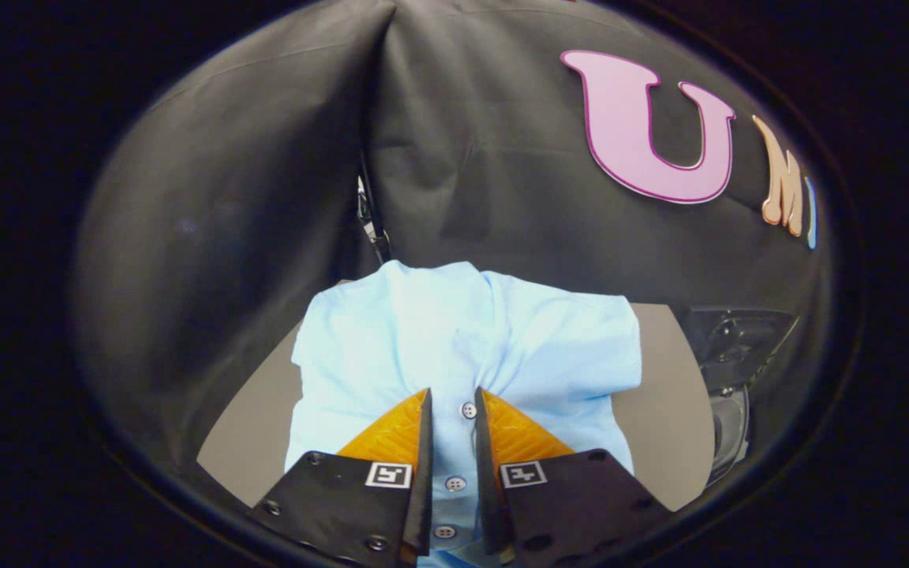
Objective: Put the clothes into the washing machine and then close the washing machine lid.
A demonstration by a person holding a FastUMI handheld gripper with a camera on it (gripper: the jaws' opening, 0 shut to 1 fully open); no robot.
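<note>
A light blue buttoned shirt (423,339) lies spread on the grey table (253,426), reaching from between my fingers to the table's far edge. My gripper (452,393) is down on the shirt, its fingers narrowed around the button strip. Cloth puckers into folds at the fingertips, so both press on a pinch of fabric. A dark washing machine (731,355) stands at the right end of the table, beyond the shirt's sleeve, and a round opening shows low on it; I cannot make out how its lid stands.
Black cloth walls close in behind the table and on the left, meeting at a corner seam just past the shirt's collar. A strip of bare grey tabletop (663,410) lies between the shirt and the machine.
</note>
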